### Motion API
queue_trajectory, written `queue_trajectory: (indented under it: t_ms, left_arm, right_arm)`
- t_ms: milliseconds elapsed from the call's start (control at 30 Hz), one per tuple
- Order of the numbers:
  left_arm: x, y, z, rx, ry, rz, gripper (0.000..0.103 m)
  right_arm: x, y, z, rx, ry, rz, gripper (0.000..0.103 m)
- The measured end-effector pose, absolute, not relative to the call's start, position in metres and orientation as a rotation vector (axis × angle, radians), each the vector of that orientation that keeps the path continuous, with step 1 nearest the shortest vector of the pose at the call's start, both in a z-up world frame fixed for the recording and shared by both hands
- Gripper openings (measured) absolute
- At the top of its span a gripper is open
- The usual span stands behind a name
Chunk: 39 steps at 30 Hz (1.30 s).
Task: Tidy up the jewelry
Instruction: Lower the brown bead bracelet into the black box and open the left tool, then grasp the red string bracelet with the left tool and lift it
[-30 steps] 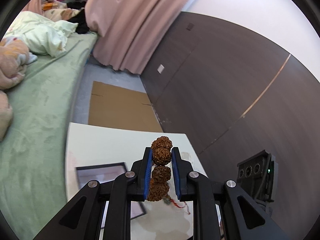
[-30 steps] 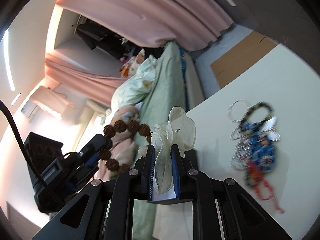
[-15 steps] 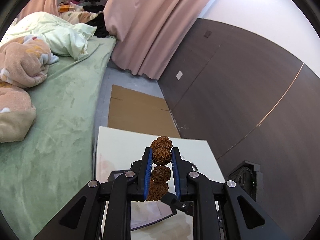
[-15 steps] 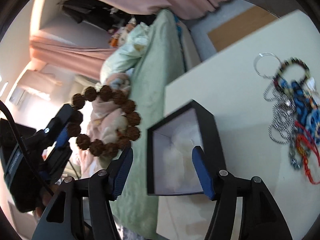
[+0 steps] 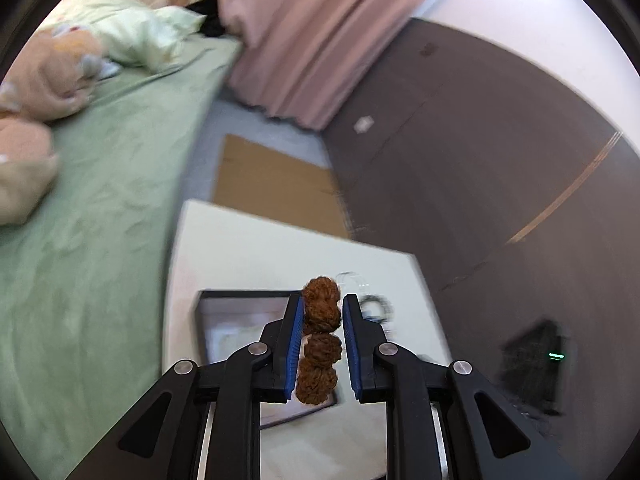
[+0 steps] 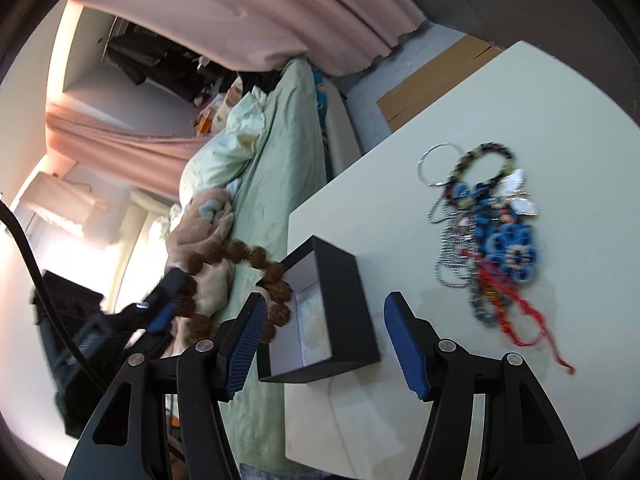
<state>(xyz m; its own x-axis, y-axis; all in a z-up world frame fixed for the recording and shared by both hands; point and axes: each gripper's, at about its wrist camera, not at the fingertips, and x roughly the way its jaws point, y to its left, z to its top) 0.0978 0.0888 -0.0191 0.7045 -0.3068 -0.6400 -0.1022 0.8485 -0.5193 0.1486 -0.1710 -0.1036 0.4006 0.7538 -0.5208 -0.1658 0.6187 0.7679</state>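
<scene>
My left gripper (image 5: pixel 320 320) is shut on a bracelet of rough brown seed beads (image 5: pixel 320 316). It holds the bracelet in the air above the open black jewelry box (image 5: pixel 240 308). In the right wrist view the same bracelet (image 6: pixel 256 264) hangs as a ring at the box's left edge, held by the left gripper (image 6: pixel 172 300). My right gripper (image 6: pixel 324 336) is open and empty, just in front of the black box (image 6: pixel 344 304). A pale pouch (image 6: pixel 316 328) lies inside the box. A tangled pile of bracelets and chains (image 6: pixel 484 236) lies on the white table (image 6: pixel 400 400) to the right.
A bed with green sheet (image 5: pixel 88 208) and pillows lies left of the table. Cardboard (image 5: pixel 272 188) lies on the floor beyond the table. A dark wood wall (image 5: pixel 500 180) and pink curtain (image 5: pixel 312 40) stand behind.
My right gripper opened and let the pale pouch drop into the box, then drew back. My left gripper carried the brown bead bracelet over the box.
</scene>
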Motion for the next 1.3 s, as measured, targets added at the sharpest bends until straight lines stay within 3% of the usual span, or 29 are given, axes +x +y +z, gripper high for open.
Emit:
queue_trajectory:
  t_ms: [133,200,267,300,667,833,1300]
  left_arm:
    - [0.094,0.1,-0.031,-0.58,0.834,-0.015,0.022]
    - [0.09,0.103,-0.031,-0.596,0.833,-0.019,0.036]
    - [0.084,0.101,-0.03,-0.581,0.815,-0.005,0.063]
    - [0.081,0.099,-0.028,-0.573,0.803,0.001,0.066]
    - [0.078,0.049,-0.027,-0.496,0.822,-0.083,0.067]
    - [0.083,0.023,-0.029,-0.467,0.839,-0.126,0.067]
    - [0.1,-0.021,-0.04,-0.417,0.878,-0.19,0.067]
  right_arm:
    - [0.14,-0.197,-0.099,0.712,0.969,0.616,0.062]
    - [0.136,-0.209,-0.098,0.72,0.957,0.603,0.062]
    - [0.129,-0.223,-0.097,0.722,0.944,0.586,0.062]
    - [0.126,-0.23,-0.097,0.718,0.936,0.573,0.062]
    - [0.114,-0.278,-0.091,0.705,0.914,0.468,0.062]
    - [0.115,-0.293,-0.094,0.701,0.929,0.418,0.074]
    - [0.119,-0.328,-0.1,0.726,0.972,0.34,0.075]
